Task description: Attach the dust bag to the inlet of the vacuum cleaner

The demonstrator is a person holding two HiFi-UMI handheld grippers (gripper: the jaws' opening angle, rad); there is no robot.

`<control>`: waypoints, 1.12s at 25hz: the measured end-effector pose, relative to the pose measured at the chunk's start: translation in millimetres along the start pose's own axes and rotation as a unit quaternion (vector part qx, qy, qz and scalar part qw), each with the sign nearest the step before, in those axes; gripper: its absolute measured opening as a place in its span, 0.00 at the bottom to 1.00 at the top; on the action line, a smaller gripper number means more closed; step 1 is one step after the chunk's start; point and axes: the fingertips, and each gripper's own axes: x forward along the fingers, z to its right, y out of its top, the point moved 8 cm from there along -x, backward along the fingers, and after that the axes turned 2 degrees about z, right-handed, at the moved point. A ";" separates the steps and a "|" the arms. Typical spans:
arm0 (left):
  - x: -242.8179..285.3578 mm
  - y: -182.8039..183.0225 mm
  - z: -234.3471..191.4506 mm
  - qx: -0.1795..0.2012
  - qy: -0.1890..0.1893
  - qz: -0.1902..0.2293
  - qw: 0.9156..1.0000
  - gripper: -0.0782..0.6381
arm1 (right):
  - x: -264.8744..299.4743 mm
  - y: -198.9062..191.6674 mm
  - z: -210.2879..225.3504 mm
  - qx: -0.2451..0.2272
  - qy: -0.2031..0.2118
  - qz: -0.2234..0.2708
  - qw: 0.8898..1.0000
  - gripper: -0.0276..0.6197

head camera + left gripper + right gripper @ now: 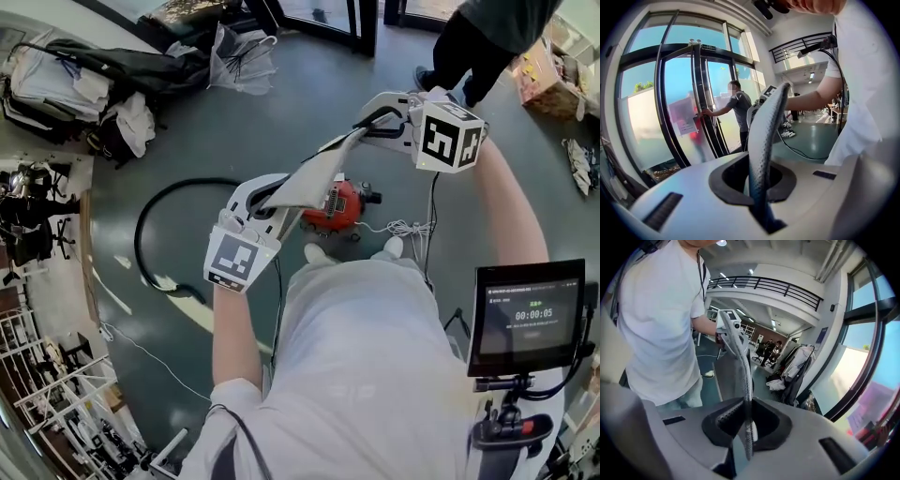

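Left gripper [269, 202]: closed tight on one edge of the dust bag [314, 176]; the grey fabric runs up out of my jaws.
Right gripper [373, 124]: also closed on the bag, with the thin fabric of the opposite edge pinched between the pads.
Dust bag: in the air, stretched between my two grippers, touching nothing else.
Vacuum cleaner [343, 208]: red, on the floor by my feet, beneath the bag and well apart from it; its black hose [148, 214] loops off to my left.
Inlet: I cannot pick it out; the bag covers part of the machine.
Done: the bag is up and held on both sides.
Left: almost everything, I judge. I have to lower the bag, find the inlet and seat the bag's opening on it.
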 end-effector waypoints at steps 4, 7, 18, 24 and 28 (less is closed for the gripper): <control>-3.8 -1.5 -4.8 -0.016 0.005 0.003 1.000 0.14 | -7.2 6.5 -2.8 -0.025 -0.021 -0.051 0.998 0.09; -11.4 -1.9 1.3 -0.006 -0.024 -0.008 1.000 0.21 | -10.1 -4.2 -8.9 -0.027 -0.020 -0.119 0.992 0.09; 34.1 43.9 30.1 0.068 -0.072 -0.011 0.995 0.36 | -3.0 41.0 -31.7 -0.051 -0.027 -0.217 0.974 0.09; 64.8 35.9 24.6 0.091 -0.065 -0.053 0.992 0.19 | -2.2 44.8 -32.3 -0.042 -0.009 -0.212 0.976 0.09; 72.7 31.7 31.8 0.083 -0.075 -0.076 0.991 0.15 | -3.0 37.4 -40.3 -0.038 -0.006 -0.216 0.976 0.09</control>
